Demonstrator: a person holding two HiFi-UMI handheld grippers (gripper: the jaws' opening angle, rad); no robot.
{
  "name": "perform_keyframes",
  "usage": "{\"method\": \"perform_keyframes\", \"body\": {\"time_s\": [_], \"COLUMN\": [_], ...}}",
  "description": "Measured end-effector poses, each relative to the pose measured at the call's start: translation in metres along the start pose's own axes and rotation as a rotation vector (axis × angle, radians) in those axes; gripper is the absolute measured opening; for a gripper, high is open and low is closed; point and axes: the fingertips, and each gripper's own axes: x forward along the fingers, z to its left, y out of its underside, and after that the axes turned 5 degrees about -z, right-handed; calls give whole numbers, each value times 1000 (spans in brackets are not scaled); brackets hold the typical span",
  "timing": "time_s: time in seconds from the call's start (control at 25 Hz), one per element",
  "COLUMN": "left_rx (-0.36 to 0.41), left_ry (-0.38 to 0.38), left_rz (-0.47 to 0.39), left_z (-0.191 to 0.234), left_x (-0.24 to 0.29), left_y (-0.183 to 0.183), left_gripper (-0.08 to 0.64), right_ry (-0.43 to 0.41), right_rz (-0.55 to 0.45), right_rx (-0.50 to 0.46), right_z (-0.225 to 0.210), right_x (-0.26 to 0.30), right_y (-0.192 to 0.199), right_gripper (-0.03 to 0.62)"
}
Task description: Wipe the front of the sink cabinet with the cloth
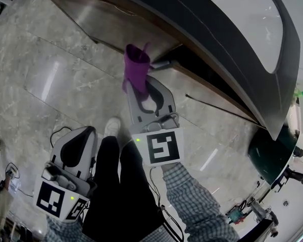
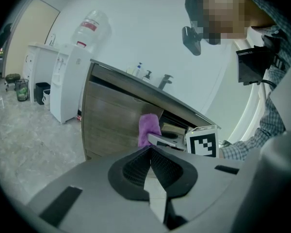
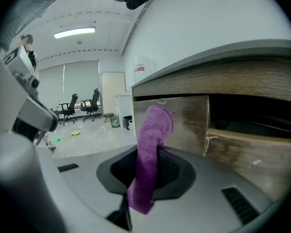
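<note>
Beyond the cloth (image 2: 149,128), left gripper view alone shows a faucet (image 2: 165,81).

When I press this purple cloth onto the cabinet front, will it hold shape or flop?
Probably floppy: the purple cloth droops from the right claw. Likely light; it hangs in folds. It may bunch against the cabinet front.

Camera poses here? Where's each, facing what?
Head view: on the head, looking steeply down at floor and sink cabinet; legs, sleeve, left gripper, right gripper show.
Left gripper view: held low, facing the cabinet; own jaws shut, empty.
Right gripper view: near the cabinet front; own jaws clamp the cloth.
Shared: all show cloth and cabinet.
</note>
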Motion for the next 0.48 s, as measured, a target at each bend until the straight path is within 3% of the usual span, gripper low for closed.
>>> {"method": "perform_keyframes", "body": {"time_s": [0.24, 0.48], "left_rx": [6, 28], "left_ry": [-10, 30], "left_rz": [7, 29], "left_z": [0, -12], "left_x": [8, 21], "left_y": [5, 8], "left_gripper": [11, 11], "right_ry": [71, 178], "right_rz": [69, 62], "right_rx": [-6, 2], "right_z": [-23, -53], "right_x": [-14, -32], "right_y": [30, 38], "right_gripper": [77, 77]}}
